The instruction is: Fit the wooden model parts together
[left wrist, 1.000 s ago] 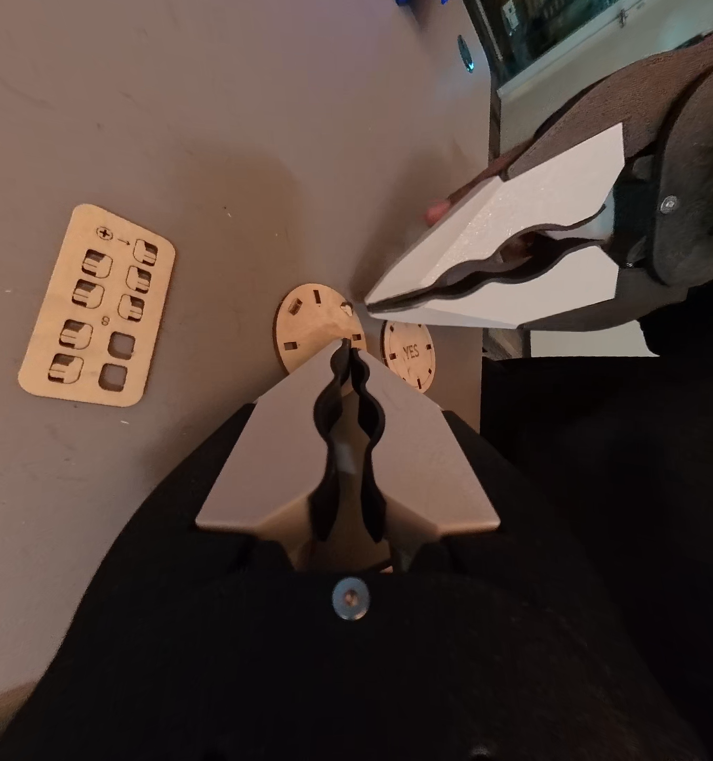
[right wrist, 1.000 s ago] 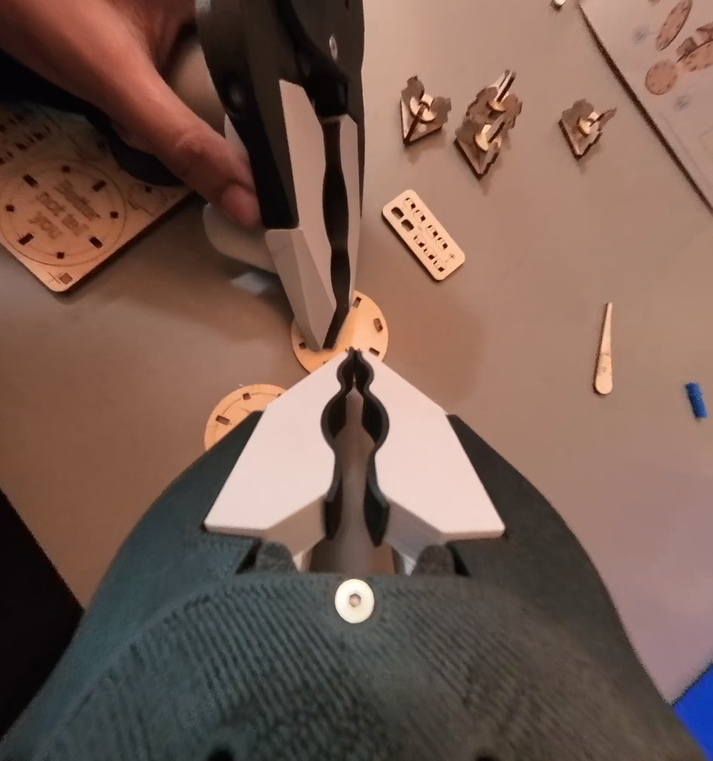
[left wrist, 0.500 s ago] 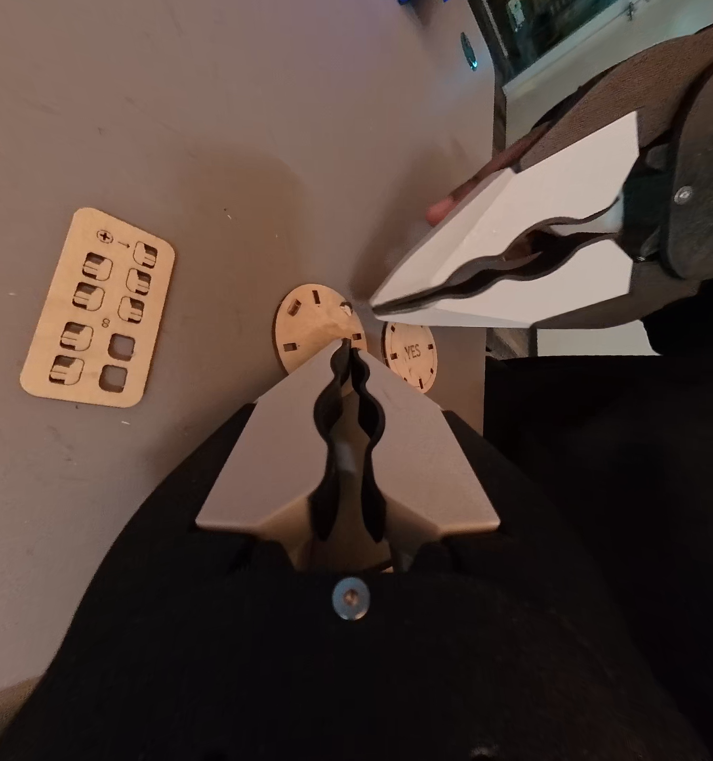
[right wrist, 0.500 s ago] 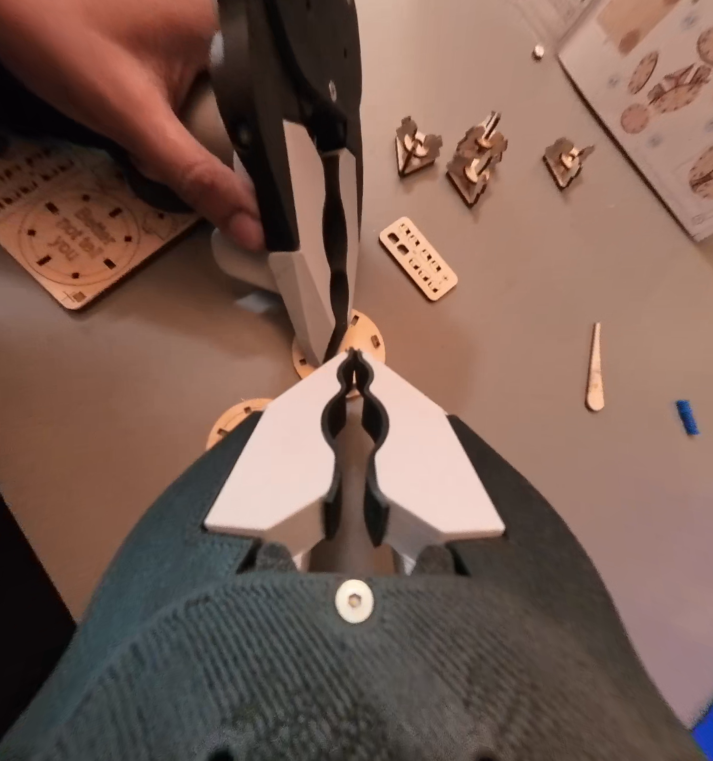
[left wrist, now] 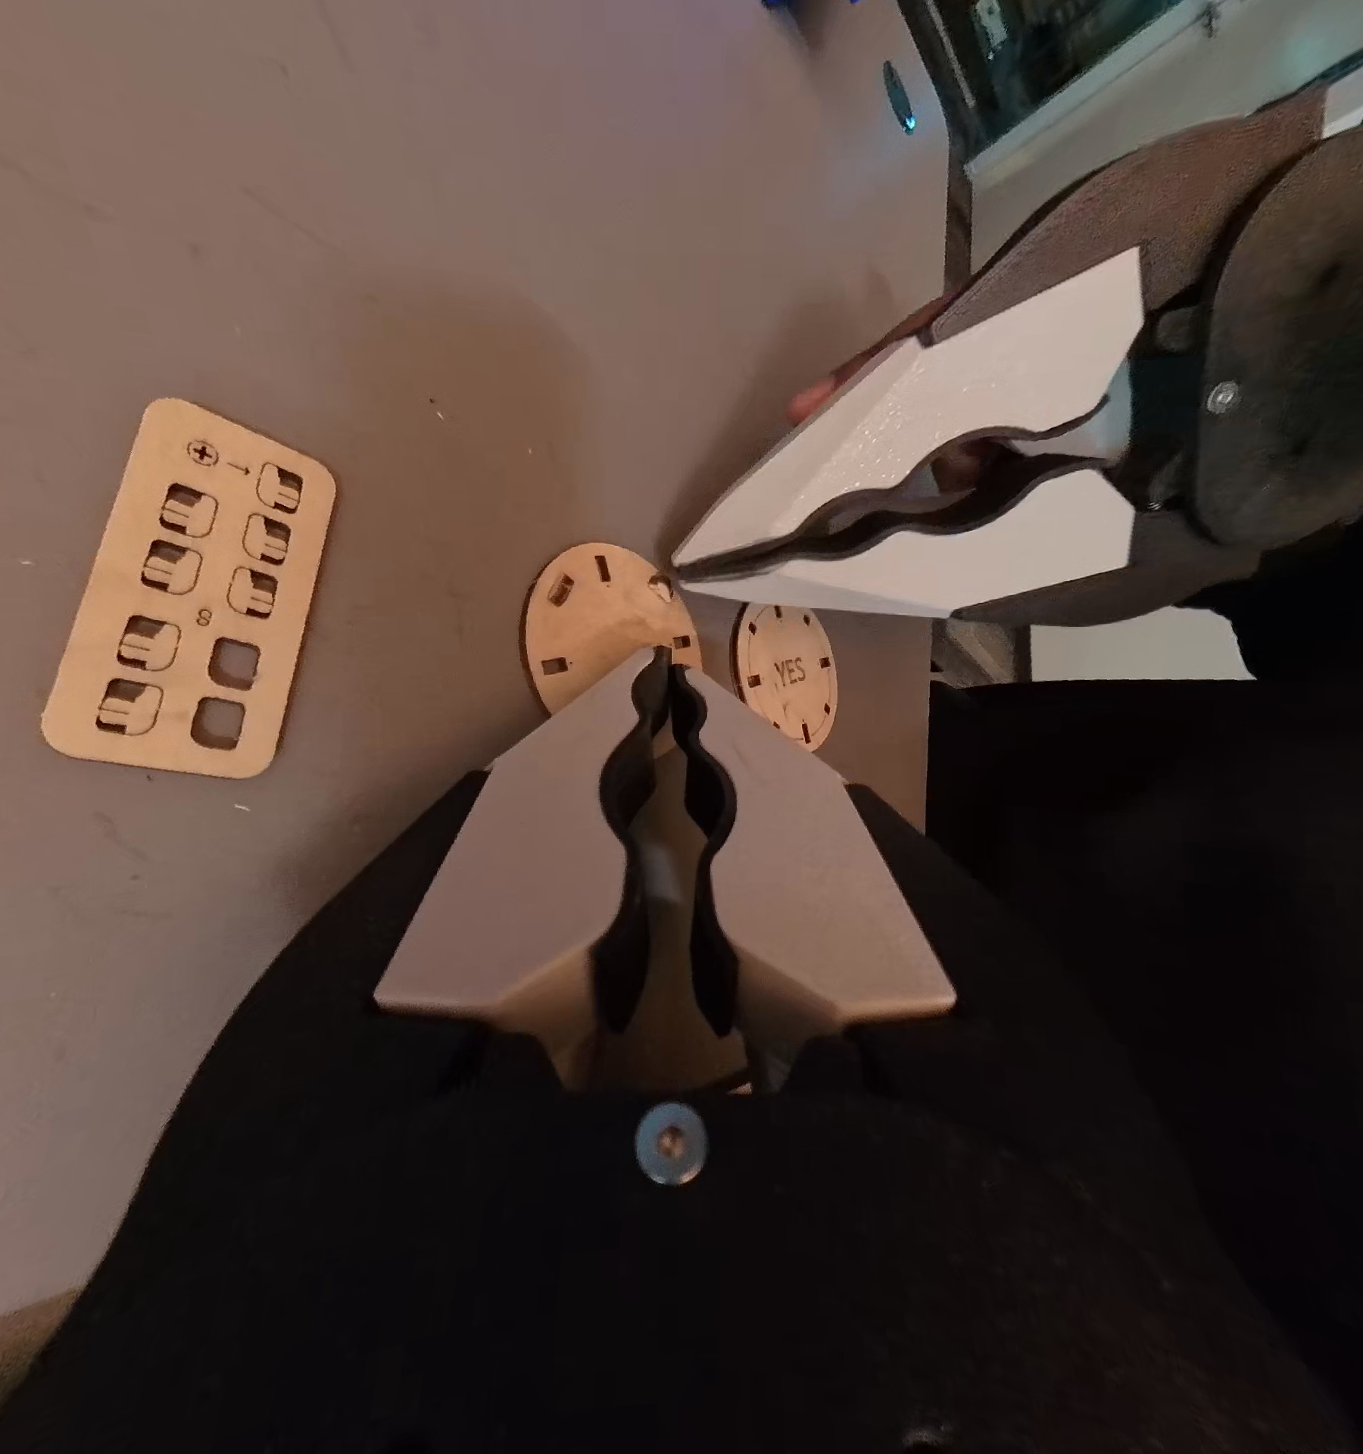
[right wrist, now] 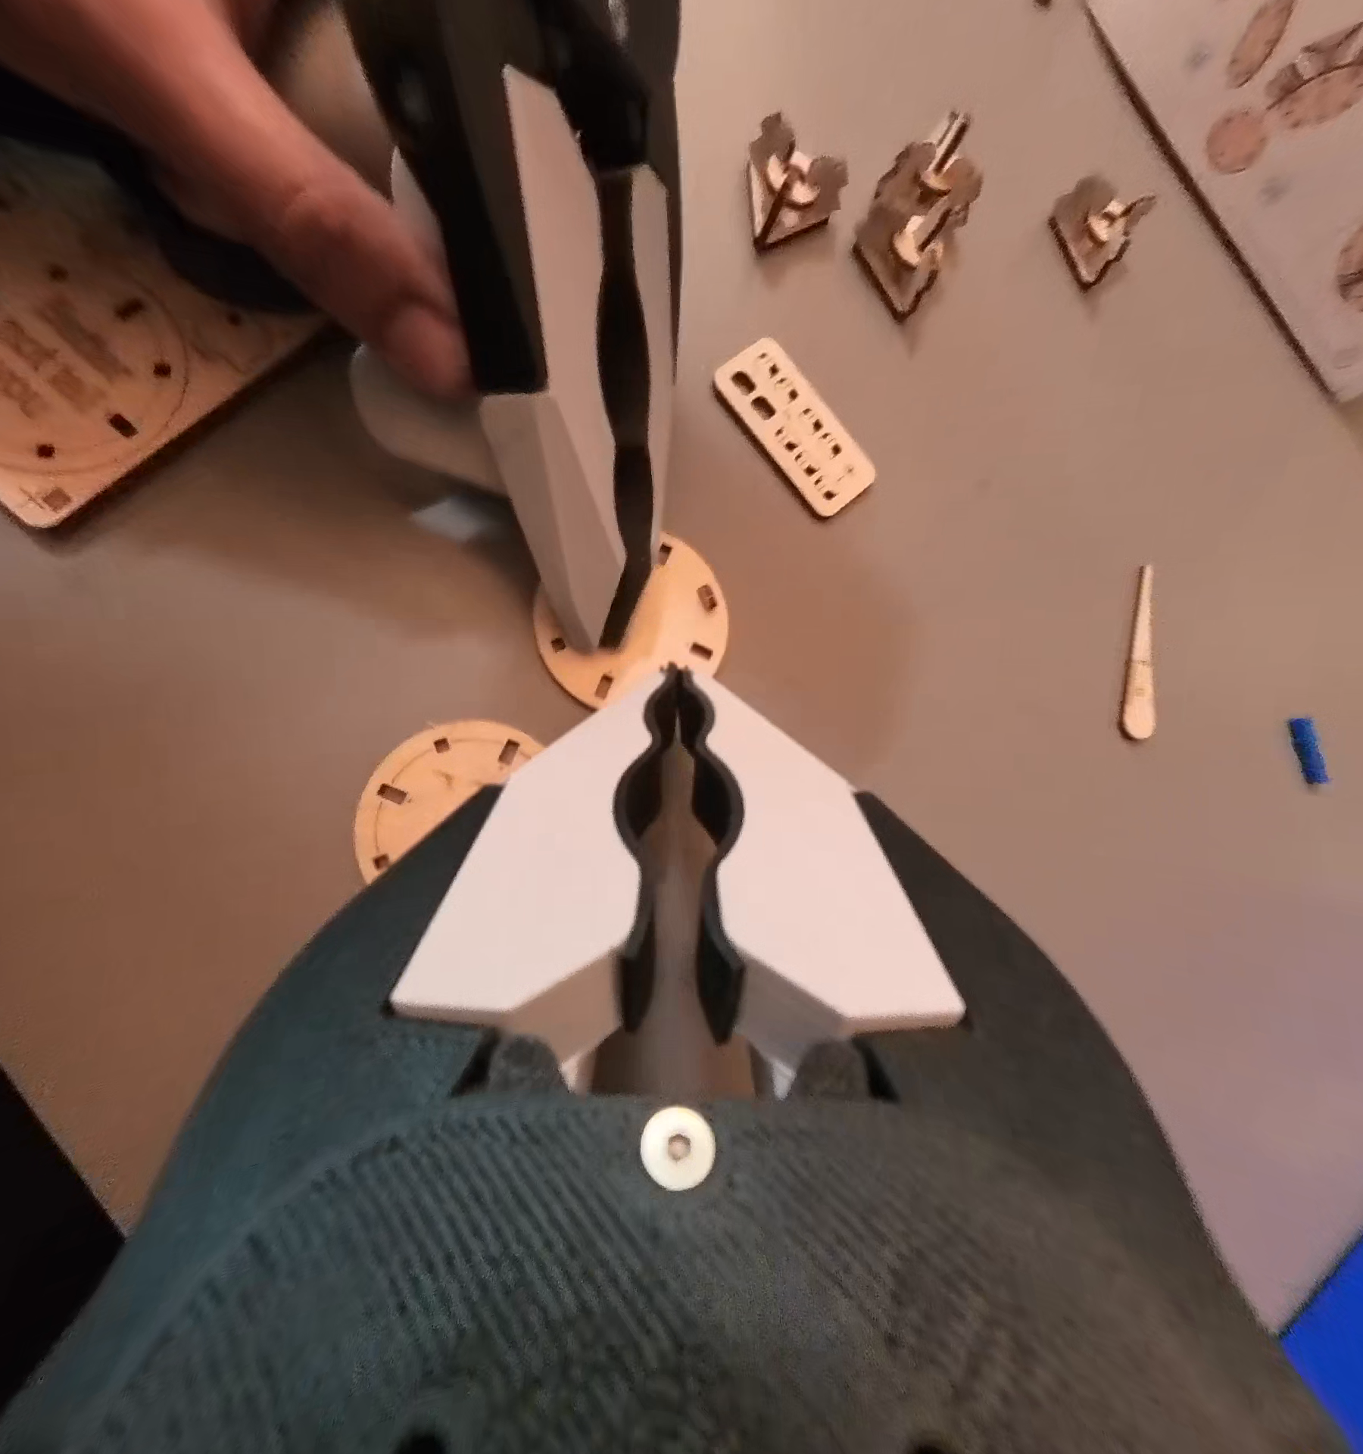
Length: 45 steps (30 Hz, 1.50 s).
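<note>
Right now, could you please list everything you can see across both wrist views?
slotted wooden disc: one, pale wood, under both gripper tips
engraved wooden disc: one, pale wood, beside the slotted one near the table edge
small punched wooden card: one, pale wood, beyond the discs
large wooden sheet: one, far left
assembled wooden pieces: three, far side
wooden pointer: one, right
blue piece: one, far right
printed sheet: one, top right
table: grey-brown
hand: one, on the left gripper's handle
left gripper: shut, tip on the slotted disc
right gripper: shut, tip at the same disc
</note>
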Each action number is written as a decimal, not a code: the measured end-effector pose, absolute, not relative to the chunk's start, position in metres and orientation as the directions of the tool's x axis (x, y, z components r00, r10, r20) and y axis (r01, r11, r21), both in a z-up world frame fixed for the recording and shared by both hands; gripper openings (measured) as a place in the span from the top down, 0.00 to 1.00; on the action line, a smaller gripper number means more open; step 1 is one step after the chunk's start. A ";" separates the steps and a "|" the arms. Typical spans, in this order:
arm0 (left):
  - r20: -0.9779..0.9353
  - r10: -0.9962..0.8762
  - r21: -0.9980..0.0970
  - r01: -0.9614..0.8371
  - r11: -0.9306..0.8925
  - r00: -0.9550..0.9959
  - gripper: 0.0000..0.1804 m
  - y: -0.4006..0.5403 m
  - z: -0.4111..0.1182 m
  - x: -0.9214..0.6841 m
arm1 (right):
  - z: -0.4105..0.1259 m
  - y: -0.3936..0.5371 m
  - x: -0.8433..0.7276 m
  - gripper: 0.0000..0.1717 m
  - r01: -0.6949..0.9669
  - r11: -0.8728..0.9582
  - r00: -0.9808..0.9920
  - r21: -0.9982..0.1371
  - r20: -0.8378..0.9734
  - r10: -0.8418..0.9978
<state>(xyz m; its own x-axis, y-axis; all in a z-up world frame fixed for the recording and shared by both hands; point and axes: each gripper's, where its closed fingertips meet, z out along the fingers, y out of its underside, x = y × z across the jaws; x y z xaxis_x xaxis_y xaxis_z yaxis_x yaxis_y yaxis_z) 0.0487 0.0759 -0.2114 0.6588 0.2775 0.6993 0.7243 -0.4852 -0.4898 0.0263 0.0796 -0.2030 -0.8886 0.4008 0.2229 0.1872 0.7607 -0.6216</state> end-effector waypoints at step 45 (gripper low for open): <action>0.720 0.270 -0.475 0.738 -0.480 0.640 1.00 0.075 -0.211 0.049 | -0.074 0.016 -0.050 1.00 -0.036 -0.278 -0.769 -0.960 -0.151 0.621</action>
<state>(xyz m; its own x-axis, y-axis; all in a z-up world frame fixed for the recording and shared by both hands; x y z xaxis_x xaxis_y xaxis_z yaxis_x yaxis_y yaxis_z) 0.0486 0.0752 -0.2113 0.6396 0.2702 0.7197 0.7375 -0.4797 -0.4753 -0.0500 0.0156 -0.0744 -0.7693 0.6208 -0.1507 -0.0361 -0.2777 -0.9600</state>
